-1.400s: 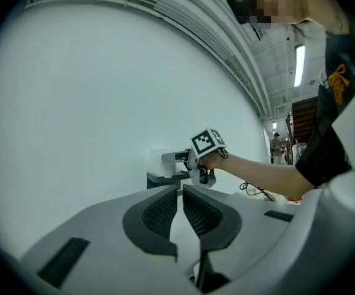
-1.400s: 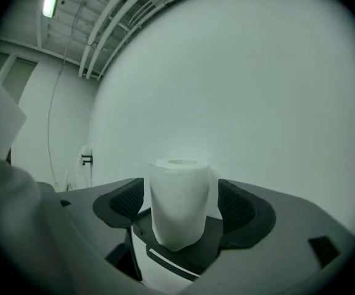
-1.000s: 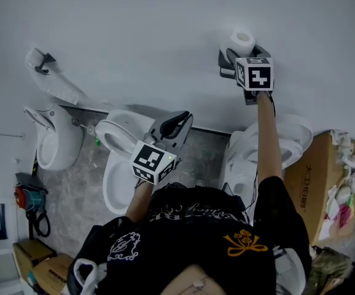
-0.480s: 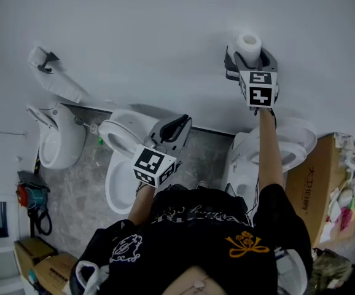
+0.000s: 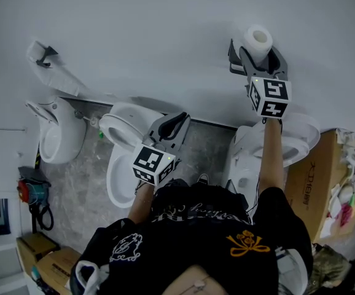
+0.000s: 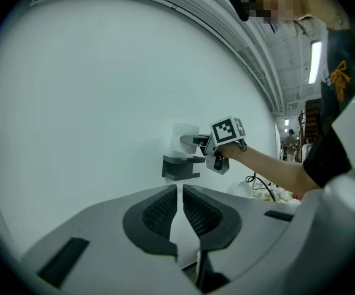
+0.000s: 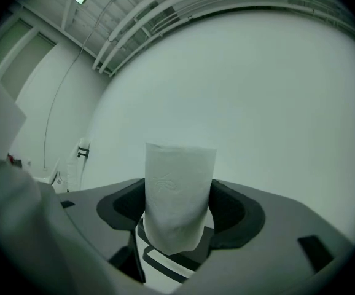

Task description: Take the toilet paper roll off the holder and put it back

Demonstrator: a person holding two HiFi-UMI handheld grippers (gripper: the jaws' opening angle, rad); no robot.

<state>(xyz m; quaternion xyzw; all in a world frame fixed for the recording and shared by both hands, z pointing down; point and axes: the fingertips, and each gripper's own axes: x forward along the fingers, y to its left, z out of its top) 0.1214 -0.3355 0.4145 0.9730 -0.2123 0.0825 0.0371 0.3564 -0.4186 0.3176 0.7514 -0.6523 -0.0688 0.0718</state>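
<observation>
While clamped upright between two grey jaws, white toilet paper roll (image 7: 179,201): held close before the plain white wall (image 5: 134,35), just above the holder; touching it or not, cannot tell.
Right gripper (image 5: 258,57): raised at arm's length to the wall; just been closing a little at the jaws, pressed on either side of the roll.
Dark grey wall-mounted holder (image 6: 180,166): shown plainly only from the left gripper view, as a shelf-like bracket right below the roll and the right gripper.
Left gripper (image 5: 176,123): held low near the body, well apart from the roll; closed to a thin slit, with nothing between.
Head view only: white toilet bowl (image 5: 119,165) under the left gripper, white urinal (image 5: 58,134) to its left, brown cardboard box (image 5: 315,171) near the right edge.
Right gripper view only: embossed surface of the paper, seen close up.
</observation>
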